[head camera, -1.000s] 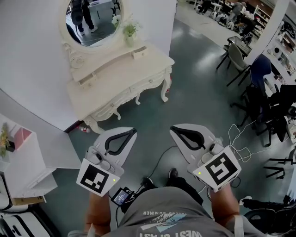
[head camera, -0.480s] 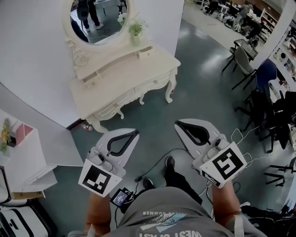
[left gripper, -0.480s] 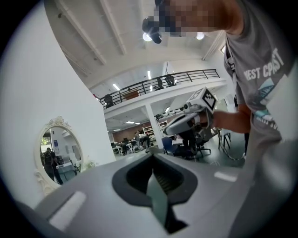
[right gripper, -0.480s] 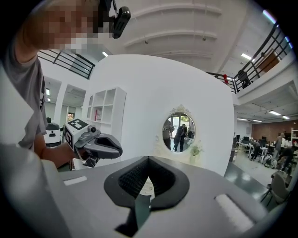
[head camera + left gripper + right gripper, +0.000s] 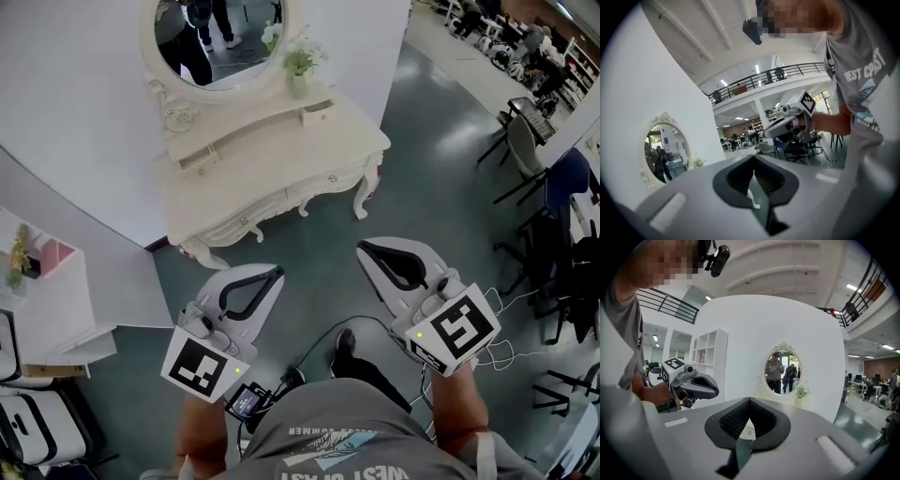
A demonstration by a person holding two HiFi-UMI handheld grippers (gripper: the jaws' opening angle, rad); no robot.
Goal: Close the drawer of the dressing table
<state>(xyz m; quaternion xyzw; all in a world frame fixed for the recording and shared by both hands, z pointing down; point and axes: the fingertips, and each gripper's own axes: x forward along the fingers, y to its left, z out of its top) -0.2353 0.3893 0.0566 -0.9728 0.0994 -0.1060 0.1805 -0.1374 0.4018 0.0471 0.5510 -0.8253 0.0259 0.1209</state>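
**Both claws closed and empty, well short of the dressing table**

At the left we see a white shelf unit (image 5: 56,319) of square compartments beside the curved white wall (image 5: 75,141). The dressing table (image 5: 281,173) backs onto that wall. It is cream and glossy, with scrolled legs, a carved apron and an oval mirror (image 5: 220,33) above. On its raised back tier a small drawer (image 5: 199,161) appears to jut from the front (a second drawer (image 5: 319,112) at the right end looks much the same). Bare grey-green floor (image 5: 309,253) lies open between the surface's front edge and us. The left claw (image 5: 270,274) has smooth grey jaws pressed together on nothing, and the right claw (image 5: 366,251) likewise. Dark chairs (image 5: 530,150) stand far right.
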